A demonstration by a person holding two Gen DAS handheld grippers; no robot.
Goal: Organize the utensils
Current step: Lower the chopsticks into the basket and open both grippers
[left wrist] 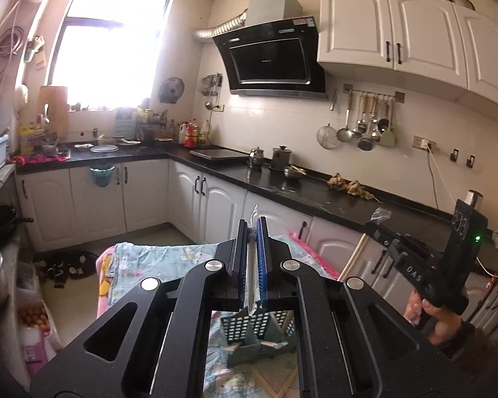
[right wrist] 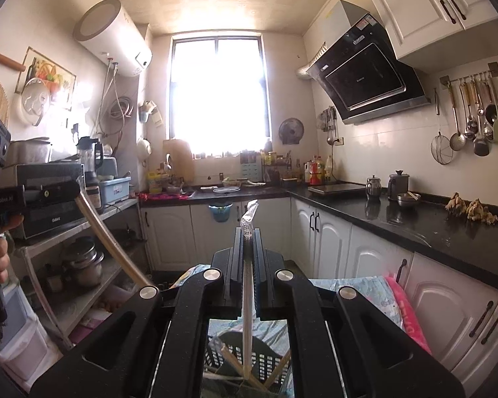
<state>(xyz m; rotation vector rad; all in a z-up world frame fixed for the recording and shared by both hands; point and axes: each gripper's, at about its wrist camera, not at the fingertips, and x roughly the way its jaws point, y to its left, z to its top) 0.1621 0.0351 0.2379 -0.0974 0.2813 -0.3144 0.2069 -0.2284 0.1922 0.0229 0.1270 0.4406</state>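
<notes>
1. Jaws of the left gripper [left wrist: 253, 223]: pinched almost closed on the left chopstick packet [left wrist: 251, 265], with only the thin sleeve between the pads.
2. Jaws of the right gripper [right wrist: 248, 232]: equally narrow, clamped on the right chopstick packet [right wrist: 247, 285].
3. Long axis of each packet: steep, close to upright, crossing the fingers rather than lying along them. Crinkled wrapper end poking up past the fingertips, stick end hanging down under the gripper body.
4. Key relation: holder [left wrist: 245, 331] below both grippers and back from the fingertips, standing on the flowered cloth [left wrist: 156, 255]. Seen only through the gap in each gripper frame, open top facing up.
5. Lower end of the right packet seemingly over the holder's mouth, in line with the loose chopsticks [right wrist: 230, 360] fanned out inside. Lower end of the left packet ended above the holder's divider, apart from it.
6. Nearer hand: hard to call, probably the right. Likely next move a straight lowering, packet kept upright.
7. Counted: two grippers, two packets, one in each. One holder, at least two compartments. Loose chopsticks inside, at least three, exact number hidden by the frame.
</notes>
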